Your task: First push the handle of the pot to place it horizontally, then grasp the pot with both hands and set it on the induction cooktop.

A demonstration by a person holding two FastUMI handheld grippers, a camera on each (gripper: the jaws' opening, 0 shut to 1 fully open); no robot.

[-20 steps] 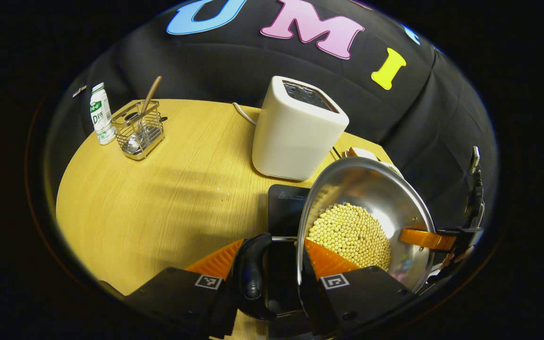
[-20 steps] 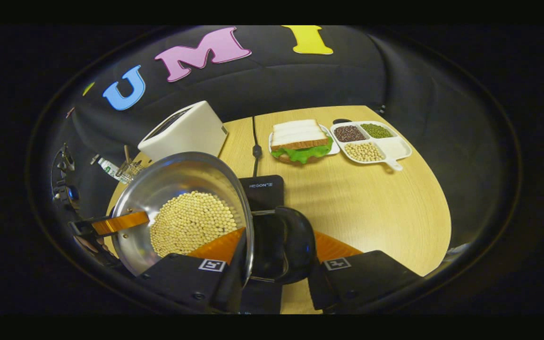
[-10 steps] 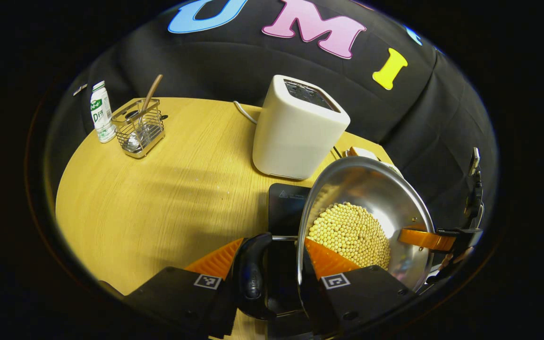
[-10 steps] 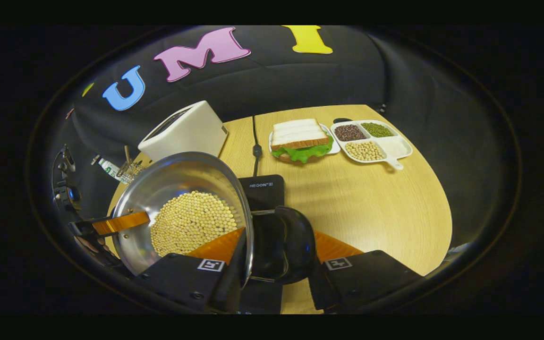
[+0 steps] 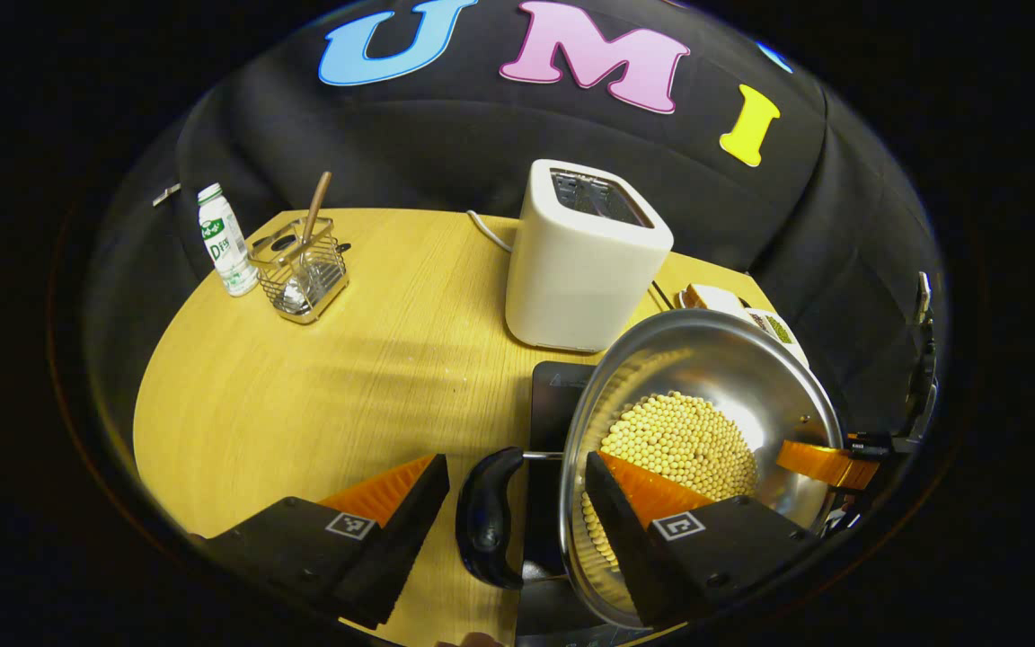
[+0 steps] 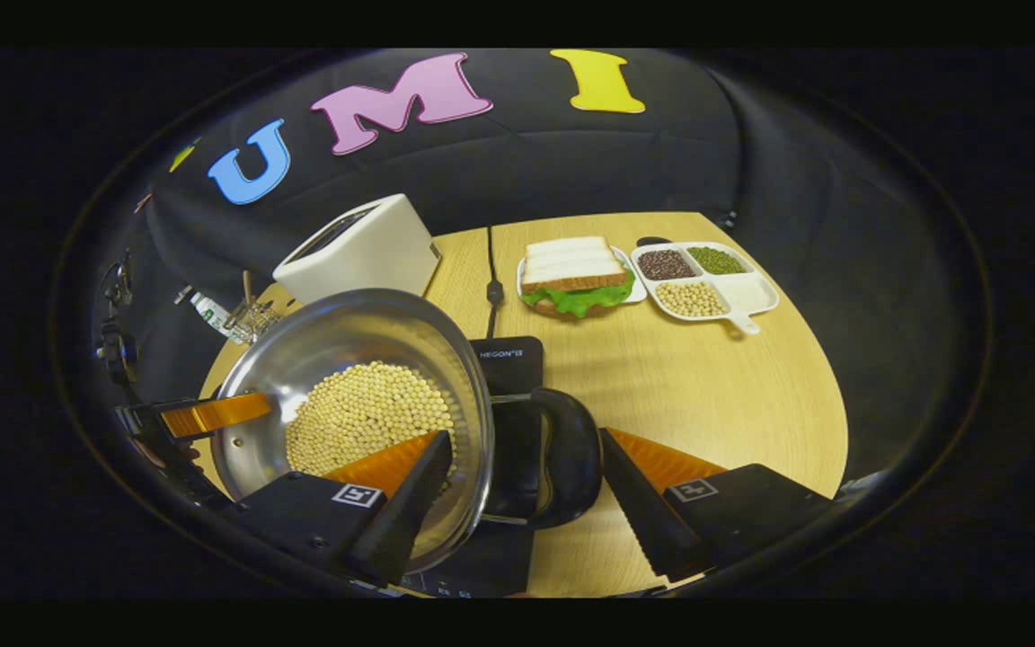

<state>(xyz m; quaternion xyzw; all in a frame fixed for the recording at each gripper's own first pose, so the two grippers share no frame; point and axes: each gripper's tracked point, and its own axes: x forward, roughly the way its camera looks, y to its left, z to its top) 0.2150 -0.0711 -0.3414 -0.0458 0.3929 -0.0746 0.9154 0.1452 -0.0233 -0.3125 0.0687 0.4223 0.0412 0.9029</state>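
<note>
Both grippers, left (image 5: 504, 503) and right (image 6: 517, 490), have just spread their fingers off the pot (image 5: 706, 377) handles; pot rests on cooktop (image 6: 504, 355), toaster (image 5: 585, 256) at 12 o'clock. Placement appears complete.

A round pale wooden table (image 5: 302, 395) stands against the booth's black cloth wall (image 5: 410, 153).

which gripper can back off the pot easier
Left, slightly. Both are open, but the left gripper leaves gaps around its pot handle; the right gripper has one finger nearly touching the other handle.
</note>
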